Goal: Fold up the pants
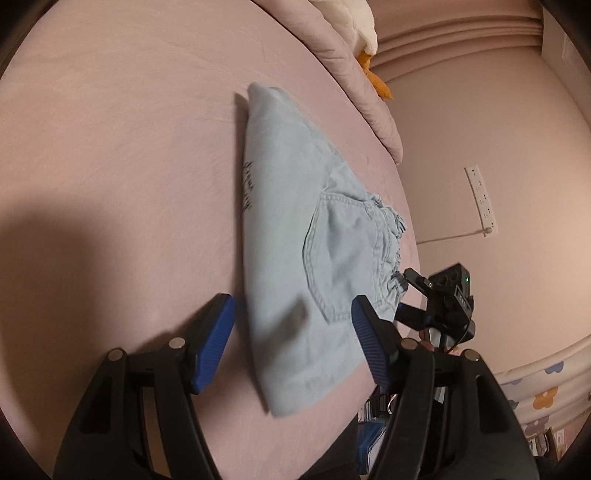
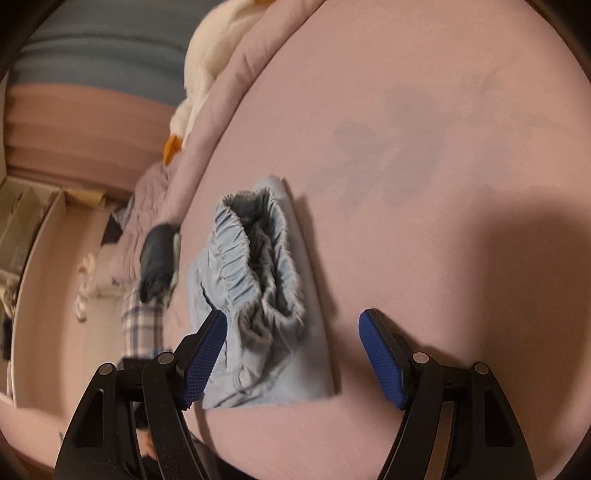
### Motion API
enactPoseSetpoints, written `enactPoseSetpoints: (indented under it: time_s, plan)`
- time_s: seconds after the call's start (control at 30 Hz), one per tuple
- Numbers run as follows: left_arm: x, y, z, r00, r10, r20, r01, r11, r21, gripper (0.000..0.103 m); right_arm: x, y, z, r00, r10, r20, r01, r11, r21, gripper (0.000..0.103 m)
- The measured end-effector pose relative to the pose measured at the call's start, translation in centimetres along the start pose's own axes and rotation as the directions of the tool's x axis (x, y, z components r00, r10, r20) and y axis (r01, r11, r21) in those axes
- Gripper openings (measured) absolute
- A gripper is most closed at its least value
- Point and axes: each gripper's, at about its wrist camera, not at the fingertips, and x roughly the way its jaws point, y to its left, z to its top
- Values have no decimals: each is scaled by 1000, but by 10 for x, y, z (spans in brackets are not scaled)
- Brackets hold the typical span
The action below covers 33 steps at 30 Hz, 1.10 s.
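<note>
While both tools stand released, folded pale-blue pants (image 1: 295, 258) lie flat on a pink bed (image 1: 122, 155) near its edge. From the left tool (image 1: 293, 338), blue pads (image 1: 214, 343) straddle one end of the bundle without pressing it — the back pocket faces up. From the right tool (image 2: 291, 360), the gathered waistband (image 2: 258, 254) gapes on top, nothing gripped. A white plush toy (image 1: 354, 18) lies beyond a quilt (image 1: 354, 85).
</note>
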Motion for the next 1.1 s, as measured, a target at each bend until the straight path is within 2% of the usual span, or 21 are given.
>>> enactPoseSetpoints:
  time_s: [0.27, 0.47, 0.7, 0.83, 0.93, 1.0, 1.1]
  plan:
    - [18, 0, 23, 999, -19, -38, 20, 1000, 24, 65, 29, 23, 18, 993, 2, -119, -13, 995, -95, 74]
    - [17, 4, 19, 998, -25, -51, 27, 998, 49, 65, 42, 33, 23, 985, -25, -170, -5, 985, -172, 77]
    - [37, -11, 26, 998, -19, -54, 24, 996, 92, 67, 50, 41, 23, 982, -60, -181, 15, 971, -240, 77]
    - [45, -20, 23, 999, 12, -34, -8, 993, 115, 67, 51, 46, 19, 985, -80, -154, 35, 961, -275, 78]
    - [44, -26, 18, 998, 68, -12, -66, 988, 143, 60, 49, 51, 12, 988, -108, -113, 70, 951, -301, 78]
    - [42, -29, 14, 995, 105, 4, -104, 983, 150, 48, 46, 56, 4, 988, -136, -72, 105, 937, -334, 76]
    - [38, -31, 11, 989, 143, 25, -145, 978, 150, 35, 41, 61, -5, 986, -167, -27, 146, 922, -359, 64]
